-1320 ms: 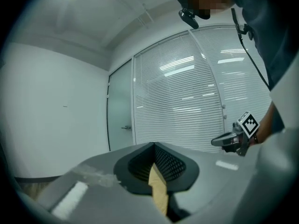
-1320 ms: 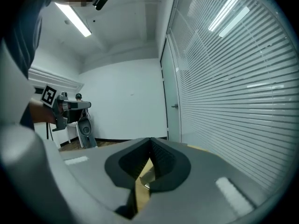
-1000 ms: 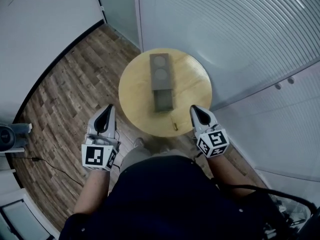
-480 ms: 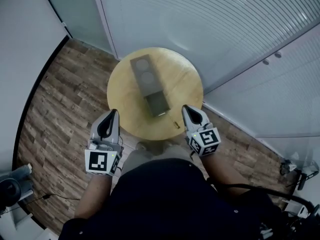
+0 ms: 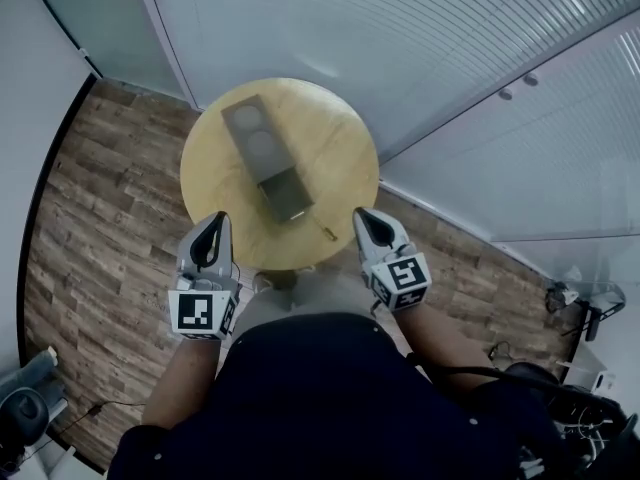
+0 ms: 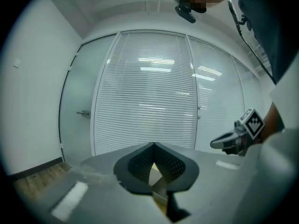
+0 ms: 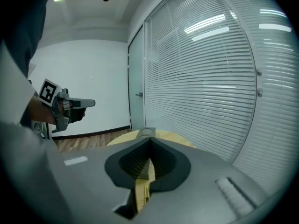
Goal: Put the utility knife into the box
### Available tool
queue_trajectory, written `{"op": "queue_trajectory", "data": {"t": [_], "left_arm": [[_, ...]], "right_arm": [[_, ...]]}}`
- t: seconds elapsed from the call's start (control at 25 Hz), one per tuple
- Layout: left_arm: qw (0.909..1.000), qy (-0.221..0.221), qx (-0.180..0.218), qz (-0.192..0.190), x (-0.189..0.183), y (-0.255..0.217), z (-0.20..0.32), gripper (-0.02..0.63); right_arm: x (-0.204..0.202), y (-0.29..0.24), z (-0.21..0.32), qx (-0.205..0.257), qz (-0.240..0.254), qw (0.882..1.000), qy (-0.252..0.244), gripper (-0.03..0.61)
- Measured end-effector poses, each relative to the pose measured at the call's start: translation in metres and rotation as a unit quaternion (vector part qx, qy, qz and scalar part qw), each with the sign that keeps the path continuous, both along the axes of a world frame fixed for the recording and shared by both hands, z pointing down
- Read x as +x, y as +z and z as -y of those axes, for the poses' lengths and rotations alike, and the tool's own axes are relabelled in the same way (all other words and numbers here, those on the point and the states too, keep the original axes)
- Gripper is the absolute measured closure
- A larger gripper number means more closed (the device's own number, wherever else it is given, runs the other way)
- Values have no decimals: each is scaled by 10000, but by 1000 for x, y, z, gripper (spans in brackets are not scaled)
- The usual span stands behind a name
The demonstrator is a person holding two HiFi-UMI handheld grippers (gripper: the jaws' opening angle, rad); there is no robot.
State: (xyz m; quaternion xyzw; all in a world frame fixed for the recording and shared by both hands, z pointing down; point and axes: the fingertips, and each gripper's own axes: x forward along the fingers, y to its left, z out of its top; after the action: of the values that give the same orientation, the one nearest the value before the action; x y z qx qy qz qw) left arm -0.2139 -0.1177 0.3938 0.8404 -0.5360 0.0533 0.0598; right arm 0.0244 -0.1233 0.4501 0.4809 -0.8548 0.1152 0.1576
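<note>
A small yellow utility knife (image 5: pixel 326 232) lies near the front edge of the round wooden table (image 5: pixel 345 158). A long grey box (image 5: pixel 264 162) lies on the table with its open end (image 5: pixel 286 198) toward me and two round recesses on its far part. My left gripper (image 5: pixel 214 220) hovers shut at the table's front left edge, holding nothing. My right gripper (image 5: pixel 362 215) is shut and empty, just right of the knife. In the right gripper view the shut jaws (image 7: pixel 149 140) point at the box (image 7: pixel 145 133).
A glass wall with white blinds (image 5: pixel 350 28) curves behind the table. White cabinet doors (image 5: pixel 530 158) stand at the right. The wood plank floor (image 5: pixel 100 198) surrounds the table. Cables and gear (image 5: pixel 570 308) lie at the lower right.
The head view has swung, so the table and box now sit further left and higher in it. Both grippers stay shut at the table's near edge.
</note>
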Motion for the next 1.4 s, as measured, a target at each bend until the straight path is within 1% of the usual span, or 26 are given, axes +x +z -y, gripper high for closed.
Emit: {"op": "queue_trajectory", "data": {"t": [0.12,0.28,0.4,0.56,0.72,0.88,0.96,1.08,1.24,1.32,1.4], "left_arm": [[10000,40,66,51,11,3,0,611],[9996,24,-195,212,19,29,-3,611],[9992,-45,-216,341,22,46,3,611],[9979,41,-443,476,25,75,3,611],[9966,151,-638,501,29,99,14,611],[9959,157,-725,511,32,117,24,611],[9958,109,-787,464,34,127,29,611],[9951,73,-906,392,40,143,34,611],[9941,180,-990,408,51,154,30,611],[9935,152,-1048,426,48,159,28,611],[9929,59,-1103,450,40,163,28,611]], "right_arm": [[8,12,-3,-57,-59,10000,-21,571],[1,41,-13,-156,-153,9994,-286,571],[-4,64,-15,-220,-349,9977,-534,571],[-7,87,-16,-418,-157,9983,-372,570],[-4,112,-9,-617,-119,9979,-157,569],[-5,146,-12,-890,-100,9957,-235,565],[-6,159,-11,-996,-55,9947,-231,537],[-7,182,-9,-1069,-51,9939,-264,512],[-7,214,-12,-1281,-172,9908,-401,488],[-7,229,-14,-1435,-235,9886,-400,465],[-5,240,-15,-1566,-284,9866,-364,458]]}}
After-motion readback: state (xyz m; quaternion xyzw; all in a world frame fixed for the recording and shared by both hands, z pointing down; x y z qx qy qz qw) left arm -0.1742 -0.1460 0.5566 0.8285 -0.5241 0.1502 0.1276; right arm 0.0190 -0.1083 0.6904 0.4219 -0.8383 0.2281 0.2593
